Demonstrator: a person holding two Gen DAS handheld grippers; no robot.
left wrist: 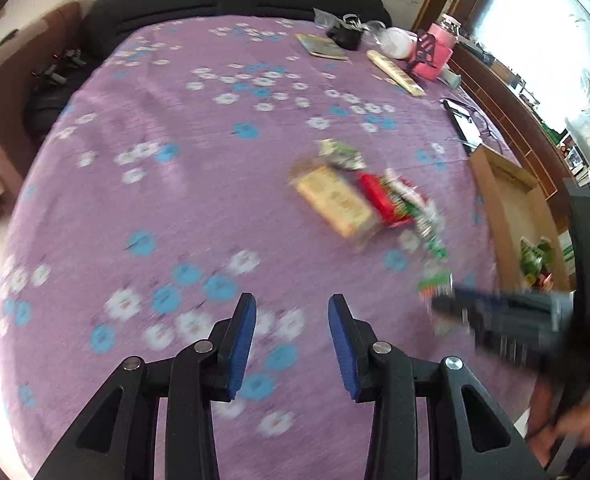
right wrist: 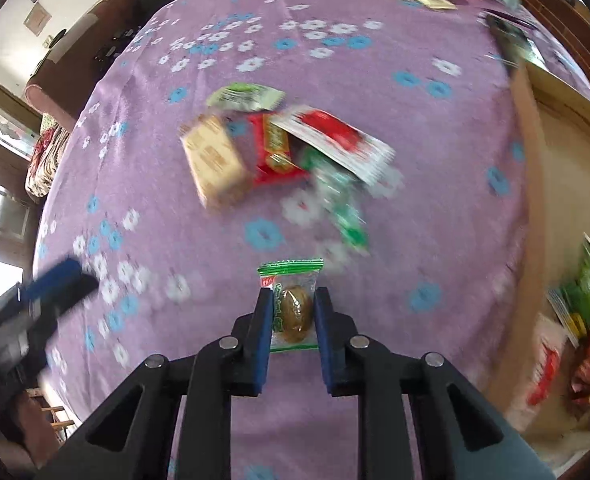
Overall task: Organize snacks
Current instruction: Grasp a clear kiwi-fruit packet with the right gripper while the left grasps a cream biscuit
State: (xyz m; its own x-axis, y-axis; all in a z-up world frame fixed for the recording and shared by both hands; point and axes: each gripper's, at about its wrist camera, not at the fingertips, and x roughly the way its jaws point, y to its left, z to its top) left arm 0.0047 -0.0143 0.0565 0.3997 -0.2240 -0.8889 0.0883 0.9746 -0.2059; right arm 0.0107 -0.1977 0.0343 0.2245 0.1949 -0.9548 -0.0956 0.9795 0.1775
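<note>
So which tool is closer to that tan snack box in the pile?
Hard to say from these blurred views. The right tool, shut on a green-topped snack packet, faces the tan box; the open left tool has it ahead and rightward.

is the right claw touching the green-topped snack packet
Touching. The right wrist view shows the right claw shut on the green-topped snack packet, both blue pads pressed against its sides with no gap.
</note>
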